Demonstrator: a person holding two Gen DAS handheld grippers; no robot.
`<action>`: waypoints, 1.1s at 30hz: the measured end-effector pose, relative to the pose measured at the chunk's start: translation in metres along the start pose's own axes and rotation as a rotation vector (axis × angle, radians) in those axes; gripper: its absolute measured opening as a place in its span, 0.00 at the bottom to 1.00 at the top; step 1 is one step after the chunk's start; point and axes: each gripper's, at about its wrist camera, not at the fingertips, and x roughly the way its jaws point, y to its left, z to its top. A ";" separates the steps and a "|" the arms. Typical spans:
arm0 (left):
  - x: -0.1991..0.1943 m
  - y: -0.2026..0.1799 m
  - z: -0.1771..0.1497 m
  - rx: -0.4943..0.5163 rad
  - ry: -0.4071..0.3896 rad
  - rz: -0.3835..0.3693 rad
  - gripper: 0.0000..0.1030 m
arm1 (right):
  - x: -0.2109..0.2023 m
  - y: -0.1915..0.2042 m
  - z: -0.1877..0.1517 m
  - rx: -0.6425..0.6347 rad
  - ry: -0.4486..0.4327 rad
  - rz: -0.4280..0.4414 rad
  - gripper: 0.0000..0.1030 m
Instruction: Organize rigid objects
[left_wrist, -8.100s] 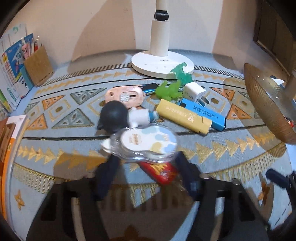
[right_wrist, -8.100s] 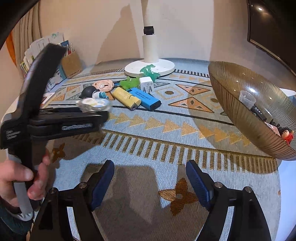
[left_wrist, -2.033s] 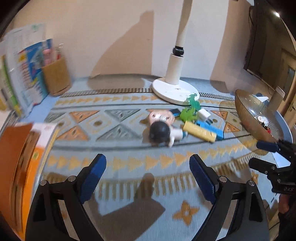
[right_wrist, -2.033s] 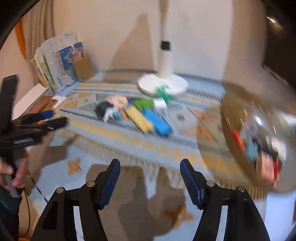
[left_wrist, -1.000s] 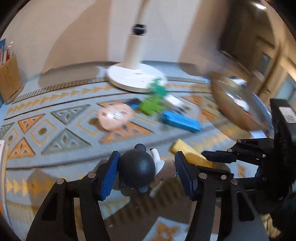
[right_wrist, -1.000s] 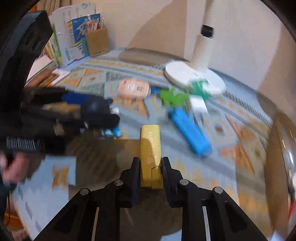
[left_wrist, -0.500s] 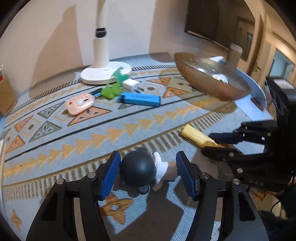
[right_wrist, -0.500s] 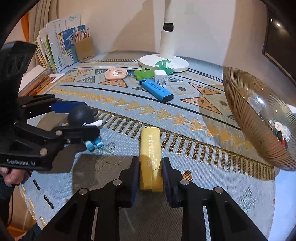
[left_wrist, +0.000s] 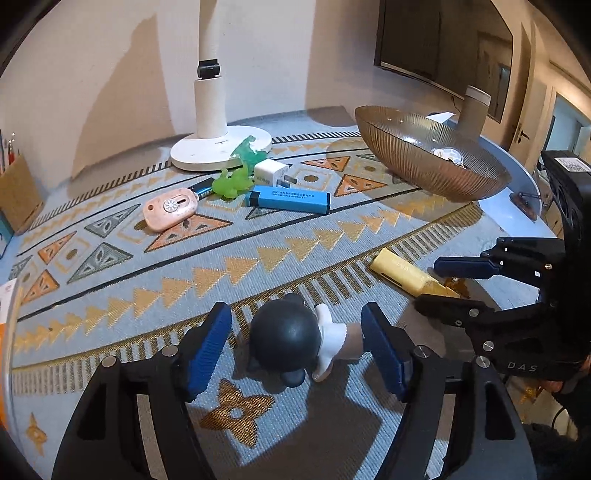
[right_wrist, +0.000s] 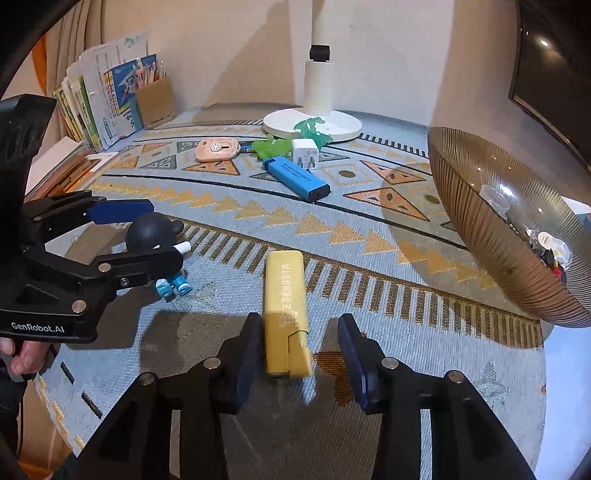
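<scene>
A dark-headed toy figure lies on the patterned rug between the fingers of my left gripper, which is open around it with gaps on both sides. It also shows in the right wrist view. A yellow lighter lies on the rug between the fingers of my right gripper, which is open; the left finger sits close to it, the right finger stands apart. The lighter shows in the left wrist view too.
A brown ribbed bowl with small items stands at the right. Further back lie a blue lighter, a white charger, green dinosaurs, a pink cutter and a white fan base. Books stand at the far left.
Both grippers have opened: the right let go of the yellow lighter and the left let go of the toy figure. Both objects now rest on the near part of the rug.
</scene>
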 end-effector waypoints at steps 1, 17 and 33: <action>0.000 0.000 0.000 -0.002 0.001 -0.002 0.70 | 0.000 0.001 0.000 -0.004 -0.001 -0.002 0.40; -0.056 0.053 -0.037 -0.417 -0.083 0.013 0.82 | -0.002 0.008 -0.001 -0.050 -0.019 0.024 0.23; 0.001 -0.005 -0.007 -0.330 0.052 0.075 0.45 | -0.001 0.004 -0.001 -0.038 -0.011 0.048 0.23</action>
